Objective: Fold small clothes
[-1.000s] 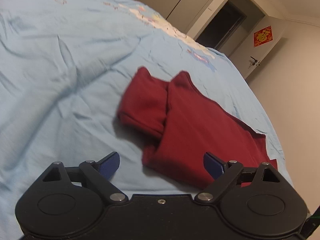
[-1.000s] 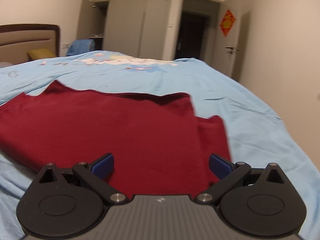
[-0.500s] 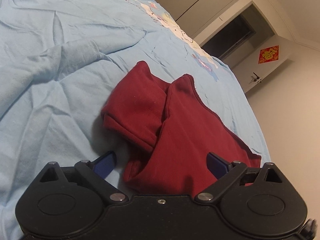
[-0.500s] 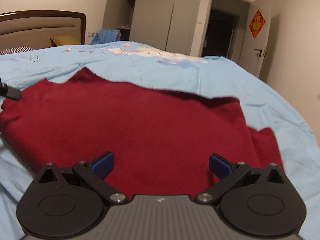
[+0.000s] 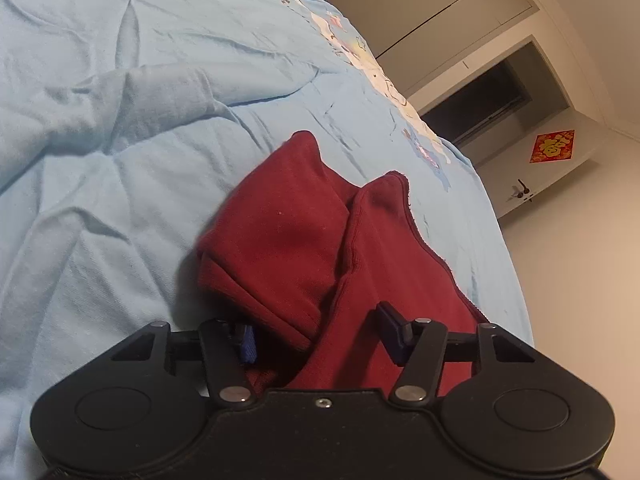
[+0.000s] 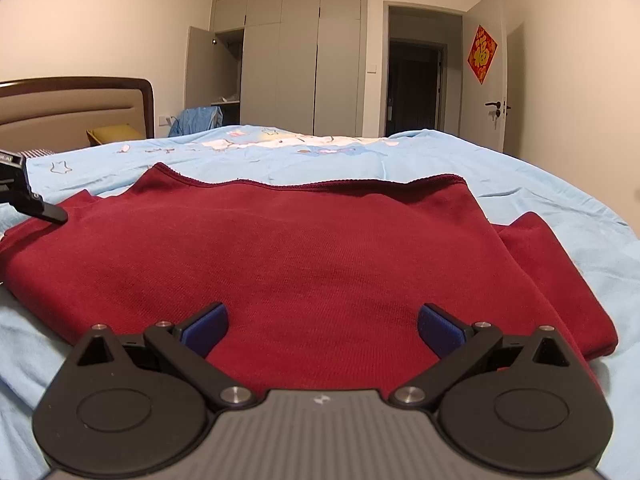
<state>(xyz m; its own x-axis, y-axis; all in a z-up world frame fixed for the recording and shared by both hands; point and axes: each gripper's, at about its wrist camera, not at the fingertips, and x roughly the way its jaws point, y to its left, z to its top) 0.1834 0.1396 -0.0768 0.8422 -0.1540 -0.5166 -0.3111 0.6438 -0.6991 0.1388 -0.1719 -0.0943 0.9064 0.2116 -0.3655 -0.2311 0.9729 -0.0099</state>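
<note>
The dark red garment (image 6: 304, 264) lies partly folded on the blue bed (image 5: 100, 160), one sleeve doubled over at its edge. Left gripper (image 5: 318, 336) jaws stand apart around that bunched edge; right gripper (image 6: 322, 330) jaws gape wide over the flat cloth.

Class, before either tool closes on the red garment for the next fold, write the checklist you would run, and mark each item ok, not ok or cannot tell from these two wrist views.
1. Left tool open around cloth: ok, the red garment bunches between its fingers.
2. Right tool open: ok, fingers wide apart over the garment.
3. Right tool gripping an edge: not ok, it sits over the middle of the near side.
4. Garment lying flat: not ok, a folded sleeve is humped at the left end.
5. Bedsheet free of the left fingers: cannot tell.
6. Far hem straight: ok, roughly.
</note>
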